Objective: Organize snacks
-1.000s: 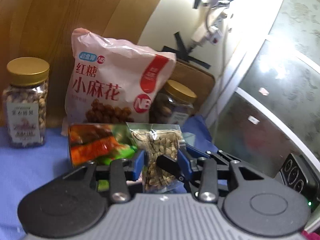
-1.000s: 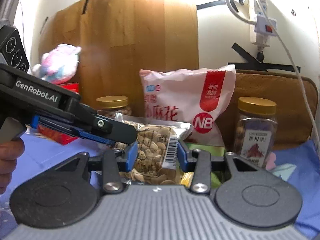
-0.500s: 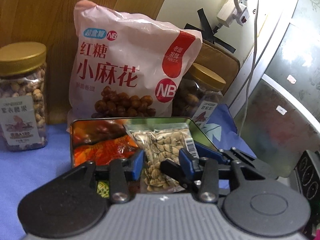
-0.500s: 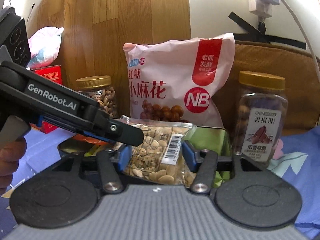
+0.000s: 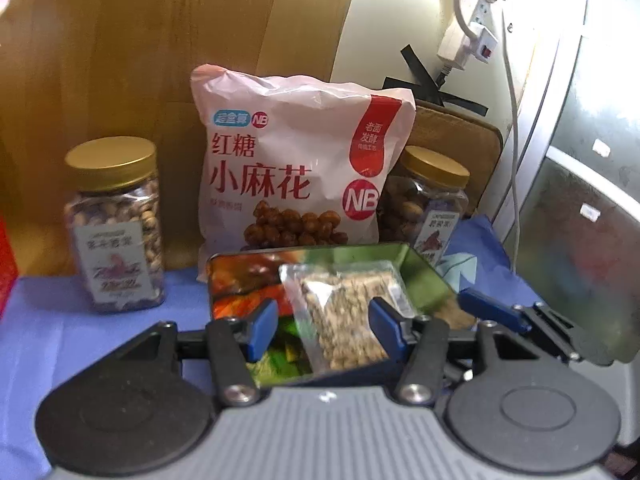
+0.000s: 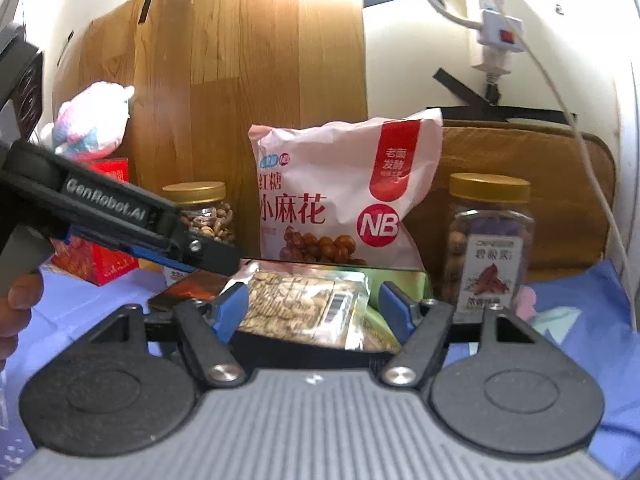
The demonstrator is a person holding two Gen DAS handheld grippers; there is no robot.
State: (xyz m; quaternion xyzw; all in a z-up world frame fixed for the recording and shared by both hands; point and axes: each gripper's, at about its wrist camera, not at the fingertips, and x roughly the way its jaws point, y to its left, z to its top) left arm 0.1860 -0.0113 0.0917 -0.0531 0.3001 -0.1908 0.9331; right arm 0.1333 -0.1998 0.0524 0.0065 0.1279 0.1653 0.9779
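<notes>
Two grippers are seen over one shiny metal tin (image 5: 424, 276) set on a blue cloth (image 5: 80, 320). The left gripper (image 5: 324, 330) is held with its blue-padded jaws spread wide, one pad at each side of a clear packet of seeds (image 5: 344, 316), and no pad is pressed into the packet as far as can be told. The right gripper (image 6: 312, 312) is likewise held wide open, its pads apart from the same packet (image 6: 304, 308) on both sides. The packet lies in the tin (image 6: 404, 280), tilted over other snack packs (orange and green wrappers are seen beneath it, their number not countable).

Behind the tin, three items are lined up against a wooden board (image 5: 180, 40). One pink bag of fried dough twists (image 5: 304, 176) stands upright in the middle. Two gold-lidded jars are counted: the left jar (image 5: 116, 228) stands well apart from the tin, and the right jar (image 5: 428, 204) stands just behind the tin's far corner, partly hidden by the bag.

In the right wrist view, one red box (image 6: 104, 236) is seen at the left, with one pink plush toy (image 6: 92, 120) above it. One white power strip (image 5: 472, 36) hangs on the wall with its cable trailing down.
</notes>
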